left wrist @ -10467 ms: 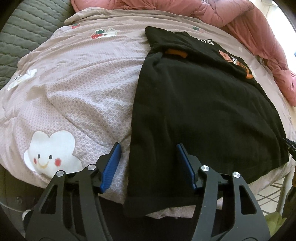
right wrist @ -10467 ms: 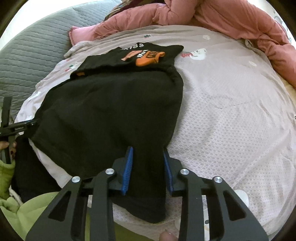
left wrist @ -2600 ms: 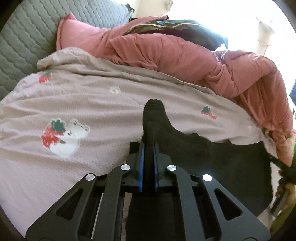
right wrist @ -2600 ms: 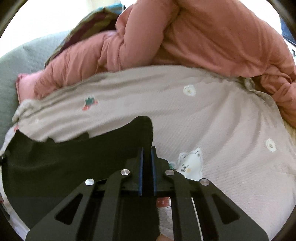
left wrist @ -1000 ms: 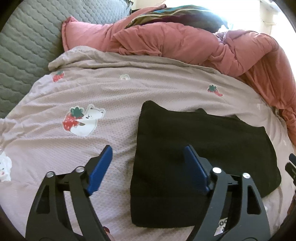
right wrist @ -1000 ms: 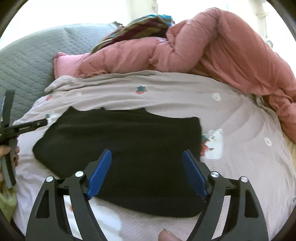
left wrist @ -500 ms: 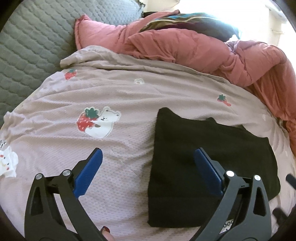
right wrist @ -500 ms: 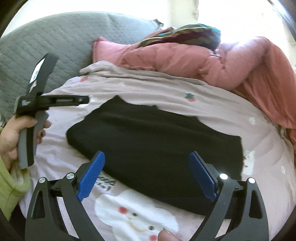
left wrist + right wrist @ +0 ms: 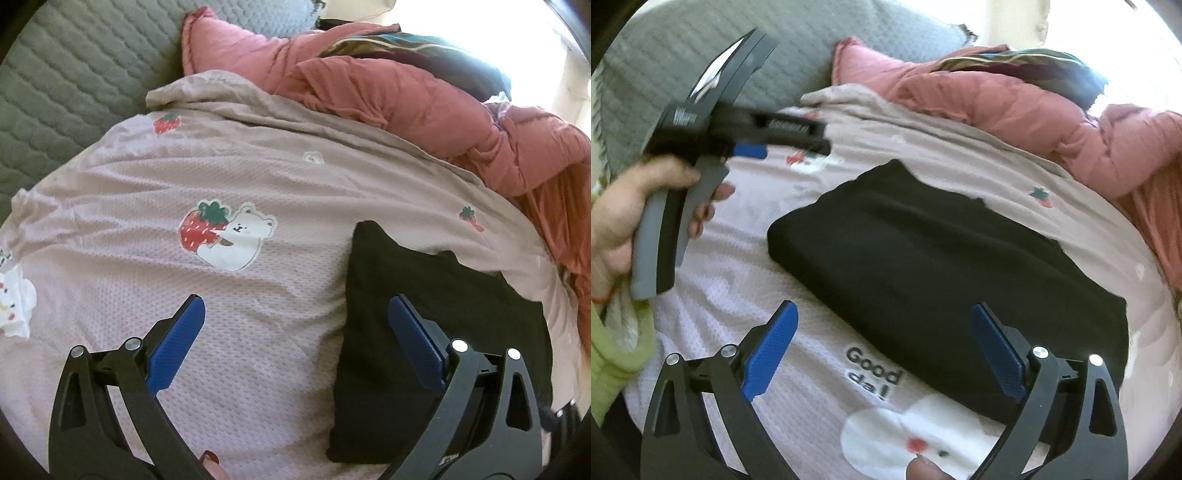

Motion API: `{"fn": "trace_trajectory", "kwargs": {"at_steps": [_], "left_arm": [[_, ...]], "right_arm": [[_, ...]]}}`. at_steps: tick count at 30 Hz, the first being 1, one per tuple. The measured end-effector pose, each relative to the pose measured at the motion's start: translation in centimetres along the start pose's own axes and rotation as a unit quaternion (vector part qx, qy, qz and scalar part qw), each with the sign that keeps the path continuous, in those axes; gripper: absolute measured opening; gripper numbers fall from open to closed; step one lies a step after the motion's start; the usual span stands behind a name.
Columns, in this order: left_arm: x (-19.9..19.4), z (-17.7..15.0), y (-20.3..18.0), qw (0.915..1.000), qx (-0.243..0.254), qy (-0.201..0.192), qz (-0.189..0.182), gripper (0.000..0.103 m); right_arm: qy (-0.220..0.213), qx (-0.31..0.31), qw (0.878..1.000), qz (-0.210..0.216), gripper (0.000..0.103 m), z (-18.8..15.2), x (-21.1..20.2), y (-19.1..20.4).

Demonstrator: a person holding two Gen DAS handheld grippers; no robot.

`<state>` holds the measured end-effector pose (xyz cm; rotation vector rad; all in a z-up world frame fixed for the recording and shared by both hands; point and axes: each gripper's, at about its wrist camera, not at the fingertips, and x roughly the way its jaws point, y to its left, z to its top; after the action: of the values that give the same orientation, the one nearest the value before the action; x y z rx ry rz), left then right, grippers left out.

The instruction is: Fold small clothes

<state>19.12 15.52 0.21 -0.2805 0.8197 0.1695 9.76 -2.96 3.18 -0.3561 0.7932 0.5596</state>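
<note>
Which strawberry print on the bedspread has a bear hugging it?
The big strawberry in the middle of the bedspread, left of the folded black shirt. The small strawberries near the far edge have no bear.

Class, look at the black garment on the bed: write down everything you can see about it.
The black garment is a plain dark knit-looking piece, folded into a thick, roughly rectangular bundle with no print showing. It lies flat on the pinkish patterned bedspread, near its strawberry and bear prints. Its far edge is slightly uneven, with a small notch. Nothing grips it: the right tongs and the left tongs both stand open in front of it.
</note>
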Motion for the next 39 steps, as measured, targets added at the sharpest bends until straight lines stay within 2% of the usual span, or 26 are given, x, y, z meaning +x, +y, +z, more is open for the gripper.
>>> {"fn": "trace_trajectory", "kwargs": {"at_steps": [5, 12, 19, 24, 29, 30, 31, 34, 39], "left_arm": [[1.1, 0.2, 0.9, 0.9997, -0.019, 0.014, -0.01, 0.093], [2.1, 0.5, 0.5, 0.9991, -0.019, 0.026, -0.028, 0.093], [3.2, 0.8, 0.1, 0.9982, -0.02, 0.038, -0.041, 0.093], [4.1, 1.1, 0.2, 0.9965, -0.032, 0.049, -0.06, 0.093], [4.6, 1.3, -0.5, 0.9951, -0.032, 0.053, -0.077, 0.093], [4.8, 1.2, -0.9, 0.9947, -0.026, 0.055, -0.083, 0.093], [5.0, 1.2, -1.0, 0.9937, -0.028, 0.059, -0.091, 0.093], [5.5, 0.8, -1.3, 0.9836, -0.054, 0.078, -0.153, 0.093], [5.6, 0.3, -2.2, 0.9742, -0.056, 0.087, -0.2, 0.093]], "right_arm": [[0.018, -0.039, 0.999, -0.007, 0.094, 0.6, 2.5, 1.9], [0.054, -0.096, 0.992, -0.067, 0.094, 0.4, 6.6, 4.1], [0.044, -0.083, 0.991, -0.095, 0.095, 1.6, 8.5, 3.7], [0.016, -0.081, 0.989, -0.119, 0.094, 1.8, 8.2, 3.6], [-0.008, -0.066, 0.993, -0.101, 0.051, 2.0, 6.9, 2.6], [-0.011, -0.061, 0.994, -0.089, 0.036, 1.9, 6.6, 2.4], [-0.014, -0.057, 0.994, -0.087, 0.03, 1.9, 6.4, 2.2], [-0.024, -0.047, 0.995, -0.08, 0.025, 1.9, 5.8, 1.7], [-0.045, -0.025, 0.996, -0.067, 0.021, 1.6, 4.4, 0.7]]}}
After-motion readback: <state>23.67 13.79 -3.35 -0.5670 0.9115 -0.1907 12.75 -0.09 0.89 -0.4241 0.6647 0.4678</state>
